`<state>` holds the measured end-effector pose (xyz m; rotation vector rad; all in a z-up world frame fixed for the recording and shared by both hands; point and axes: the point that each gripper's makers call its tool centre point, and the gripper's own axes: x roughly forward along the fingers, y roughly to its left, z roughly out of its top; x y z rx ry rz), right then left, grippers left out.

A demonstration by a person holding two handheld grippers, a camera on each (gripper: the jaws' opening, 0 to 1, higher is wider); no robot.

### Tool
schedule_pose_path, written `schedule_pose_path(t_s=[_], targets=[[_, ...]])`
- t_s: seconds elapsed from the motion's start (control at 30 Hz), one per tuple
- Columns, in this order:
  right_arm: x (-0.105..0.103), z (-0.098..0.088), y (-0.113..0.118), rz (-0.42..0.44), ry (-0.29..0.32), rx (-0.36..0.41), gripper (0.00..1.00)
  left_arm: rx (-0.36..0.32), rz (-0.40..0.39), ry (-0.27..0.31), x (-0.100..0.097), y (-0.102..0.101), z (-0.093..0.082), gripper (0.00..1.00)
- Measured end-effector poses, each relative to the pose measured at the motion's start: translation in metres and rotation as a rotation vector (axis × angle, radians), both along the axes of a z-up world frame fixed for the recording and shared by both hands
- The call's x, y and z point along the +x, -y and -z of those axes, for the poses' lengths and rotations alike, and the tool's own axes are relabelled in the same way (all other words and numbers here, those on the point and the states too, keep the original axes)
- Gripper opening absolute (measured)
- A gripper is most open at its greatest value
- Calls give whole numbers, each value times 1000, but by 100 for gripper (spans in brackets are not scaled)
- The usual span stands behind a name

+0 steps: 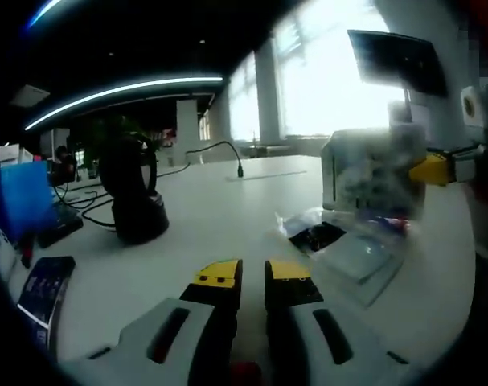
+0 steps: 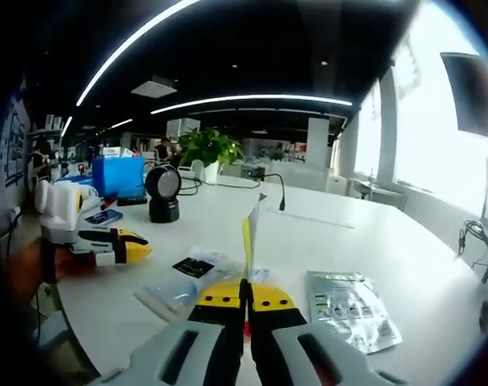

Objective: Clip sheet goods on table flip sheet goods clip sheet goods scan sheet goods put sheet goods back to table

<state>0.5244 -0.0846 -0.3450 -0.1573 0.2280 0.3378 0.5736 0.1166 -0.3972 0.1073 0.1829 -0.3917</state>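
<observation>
In the right gripper view, the right claw (image 2: 245,299) is pressed together on the bottom edge of a thin sheet packet (image 2: 250,233), which stands upright and edge-on above the yellow tips. In the left gripper view the same packet (image 1: 372,173) shows as a pale, clear pouch held up in the air at the right, pinched by the other claw's yellow tip. The left claw (image 1: 254,277) hovers low over the white tabletop (image 1: 203,217), jaws slightly apart and holding nothing.

The step in hand looks like carrying the clipped packet to the scanner. To do it well, the pinch should stay firm on that narrow edge, since a floppy pouch can swing or slip, and its printed face should be turned toward the scanner window.

Just beyond the right claw, a clear pouch with a black label (image 2: 191,269) lies flat to the left, and a silvery printed pouch (image 2: 352,310) lies flat to the right. Both are near the held packet's path, so it should stay lifted above them.

Farther off stands the black scanner (image 2: 163,193), round-headed on a base, with a blue box (image 2: 119,175) behind it. A cable (image 2: 272,186) arches up near the middle of the tabletop. The stretch of tabletop between the claw and the scanner is mostly bare, giving open room to move. The tabletop's curved edge runs close on the right.
</observation>
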Motion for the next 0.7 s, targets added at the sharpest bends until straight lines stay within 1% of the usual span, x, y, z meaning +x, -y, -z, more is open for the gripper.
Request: schedule_pose_path(t_s=[0.07,0.23,0.4,0.5,0.7], targets=[[0,0,1,2,2,4,0,-4,3,10,-2,0,-2,4],[1,-1,2,8,7,6,0,14,12,14,-2,1,-1,4],[1,-2,4,18,15,11,0,-6,22,14,1,4,-1,4],[3,-2,6,23,16,14,0,-11,38,15,1,7,-1,4],[2,-4,11,35,27,21,0,-13,41,18,0,7,-2,4]])
